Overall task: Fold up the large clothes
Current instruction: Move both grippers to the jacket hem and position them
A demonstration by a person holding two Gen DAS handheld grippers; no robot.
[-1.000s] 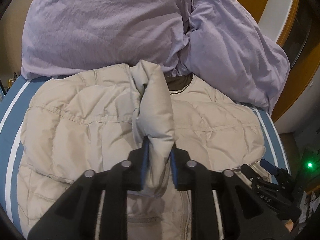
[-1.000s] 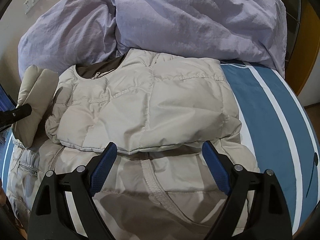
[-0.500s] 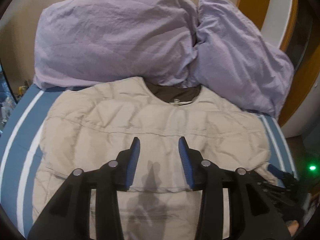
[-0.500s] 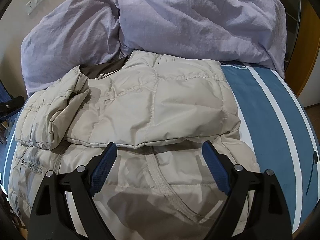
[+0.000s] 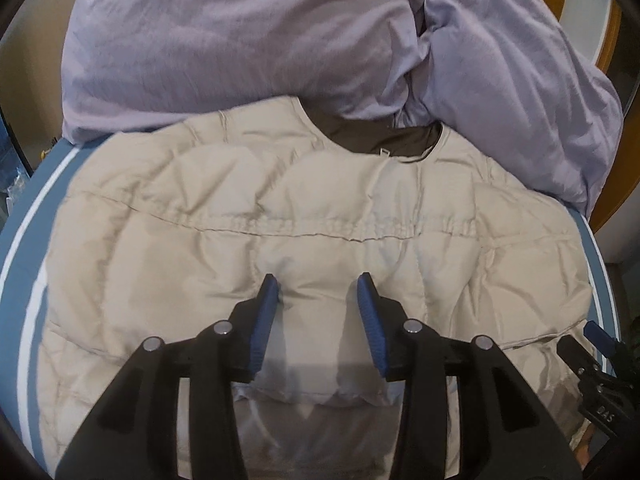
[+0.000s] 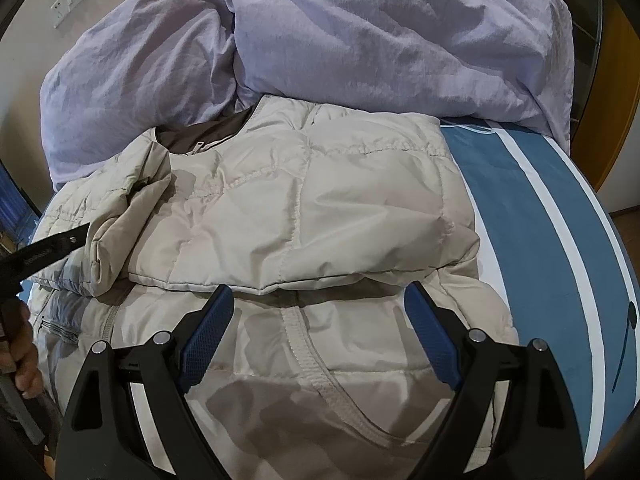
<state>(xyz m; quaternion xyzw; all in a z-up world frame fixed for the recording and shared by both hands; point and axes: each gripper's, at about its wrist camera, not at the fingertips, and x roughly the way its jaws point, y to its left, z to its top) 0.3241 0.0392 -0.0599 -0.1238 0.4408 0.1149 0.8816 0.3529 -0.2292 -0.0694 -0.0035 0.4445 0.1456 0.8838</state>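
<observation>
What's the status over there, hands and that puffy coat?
Left gripper open, empty, over the beige puffer jacket. Right gripper open, empty. Sleeves folded in. Lilac duvet touches the collar.

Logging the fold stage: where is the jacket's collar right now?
The collar sits at the far end of the beige jacket, top centre in the left wrist view, tucked against the purple duvet.

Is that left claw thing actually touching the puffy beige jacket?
Cannot tell. In the left wrist view the open left gripper has its blue fingertips right against the jacket, but no gap or contact shows plainly.
</observation>
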